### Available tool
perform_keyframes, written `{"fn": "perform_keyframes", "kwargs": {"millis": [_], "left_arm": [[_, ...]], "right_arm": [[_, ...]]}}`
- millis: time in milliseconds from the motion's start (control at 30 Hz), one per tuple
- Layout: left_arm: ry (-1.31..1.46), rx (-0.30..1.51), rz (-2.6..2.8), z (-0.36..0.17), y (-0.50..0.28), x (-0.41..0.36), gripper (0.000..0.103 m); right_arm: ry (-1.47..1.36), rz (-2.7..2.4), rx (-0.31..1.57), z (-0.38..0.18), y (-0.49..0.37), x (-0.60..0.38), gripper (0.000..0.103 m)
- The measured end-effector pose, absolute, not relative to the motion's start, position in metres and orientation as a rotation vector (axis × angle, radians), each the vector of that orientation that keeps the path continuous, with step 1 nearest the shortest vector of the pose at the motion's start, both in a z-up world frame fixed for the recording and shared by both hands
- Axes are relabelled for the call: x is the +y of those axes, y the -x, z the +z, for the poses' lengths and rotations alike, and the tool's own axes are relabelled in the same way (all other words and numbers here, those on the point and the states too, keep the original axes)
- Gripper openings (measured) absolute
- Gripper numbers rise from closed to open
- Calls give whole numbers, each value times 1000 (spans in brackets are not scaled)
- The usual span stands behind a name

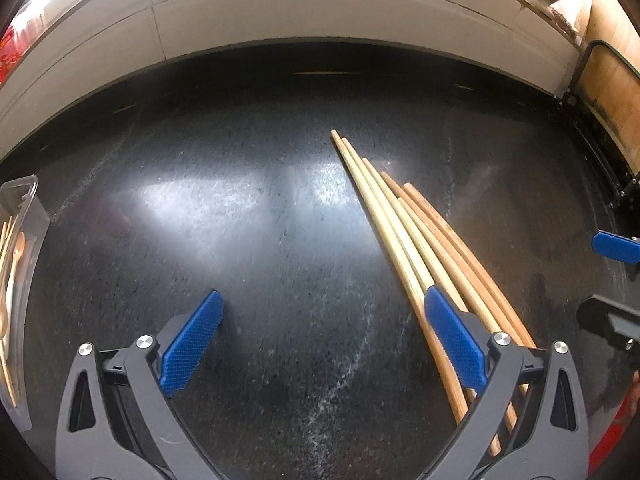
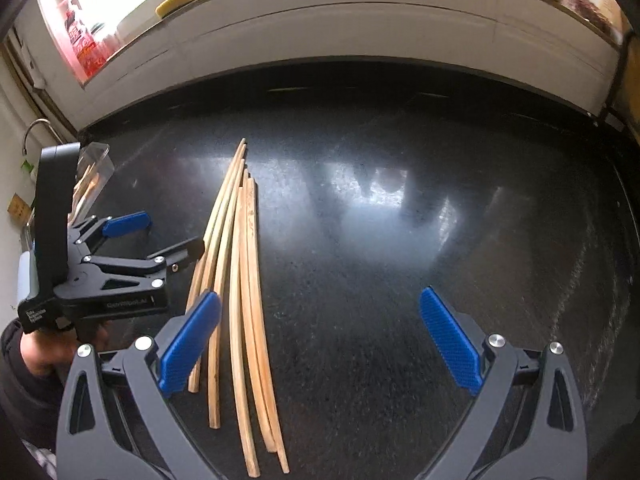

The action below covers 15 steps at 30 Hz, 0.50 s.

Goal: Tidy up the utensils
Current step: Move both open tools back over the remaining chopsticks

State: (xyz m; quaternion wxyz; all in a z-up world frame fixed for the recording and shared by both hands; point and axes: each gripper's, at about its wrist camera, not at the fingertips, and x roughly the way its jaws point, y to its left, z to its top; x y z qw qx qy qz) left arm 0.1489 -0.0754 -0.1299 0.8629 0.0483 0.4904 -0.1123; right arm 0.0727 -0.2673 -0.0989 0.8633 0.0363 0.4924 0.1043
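Observation:
Several wooden chopsticks (image 1: pixel 404 224) lie in a loose bundle on the black countertop (image 1: pixel 240 220); they also show in the right wrist view (image 2: pixel 240 264). My left gripper (image 1: pixel 324 320) is open and empty, its right finger just over the bundle's near ends. It shows from the side in the right wrist view (image 2: pixel 168 236), left of the chopsticks. My right gripper (image 2: pixel 320 328) is open and empty, its left finger above the bundle's left side. One of its blue pads (image 1: pixel 616 246) shows at the right edge of the left wrist view.
A clear plastic container (image 1: pixel 16 280) holding wooden utensils stands at the counter's left edge, also in the right wrist view (image 2: pixel 94 164). A white tiled wall (image 1: pixel 320 12) runs along the back. A wooden board (image 1: pixel 612 92) stands at the far right.

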Motion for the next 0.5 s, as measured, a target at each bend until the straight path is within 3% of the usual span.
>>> {"fn": "perform_keyframes", "kwargs": {"millis": [500], "left_arm": [[-126, 1021, -154, -131, -137, -67, 98]], "right_arm": [[32, 234, 1015, -104, -82, -258, 96]]}}
